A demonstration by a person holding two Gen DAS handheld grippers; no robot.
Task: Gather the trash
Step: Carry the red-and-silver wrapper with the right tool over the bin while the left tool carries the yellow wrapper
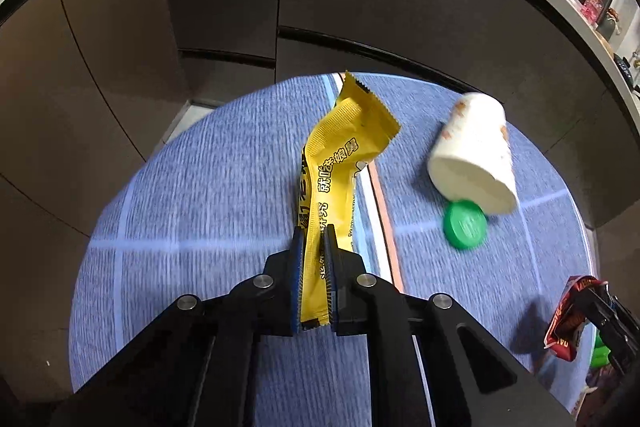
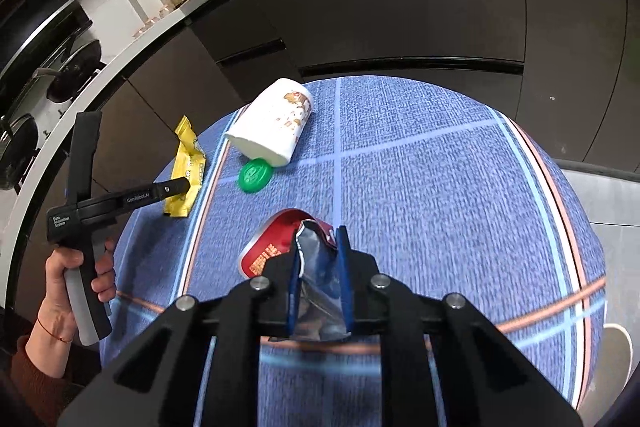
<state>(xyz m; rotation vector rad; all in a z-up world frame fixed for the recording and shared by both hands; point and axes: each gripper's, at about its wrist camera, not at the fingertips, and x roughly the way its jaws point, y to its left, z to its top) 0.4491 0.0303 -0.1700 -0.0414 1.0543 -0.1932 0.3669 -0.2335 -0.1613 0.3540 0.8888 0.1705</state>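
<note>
Already clamped, both claws. Nearest in the left wrist view: left gripper pinched tight on a yellow wrapper, gripped low on its length, upper half standing free and curling above the blue pads. Nearest in the right wrist view: right gripper squeezed shut on a red-and-silver wrapper, foil crumpled between the fingers, red mouth gaping forward past the tips.

Risk one, then: slippery film, thin hold. Could slide out under a quick swing or a tilt, especially the yellow one, held by a narrow strip with most of its length unsupported. Risk two: the crumpled foil bunched unevenly between the pads, so possibly caught by a fold only; a shake might free it.

Farther out, lying on the blue checked tablecloth: a green bottle cap, flat, touching or just tucked under the rim of a white paper cup tipped on its side, open mouth facing the cameras. Both not yet collected. Round and free to roll, that cup; a brush from a dangling wrapper or a passing finger could send it toward the table edge, and could nudge the cap along with it.

Farther still: dark cabinet fronts close behind the table, so little room for a wide sweep. No bin visible in either view, so drop-off spot unknown; cannot tell how far the carry runs, and a longer carry means more chance of a slip.
</note>
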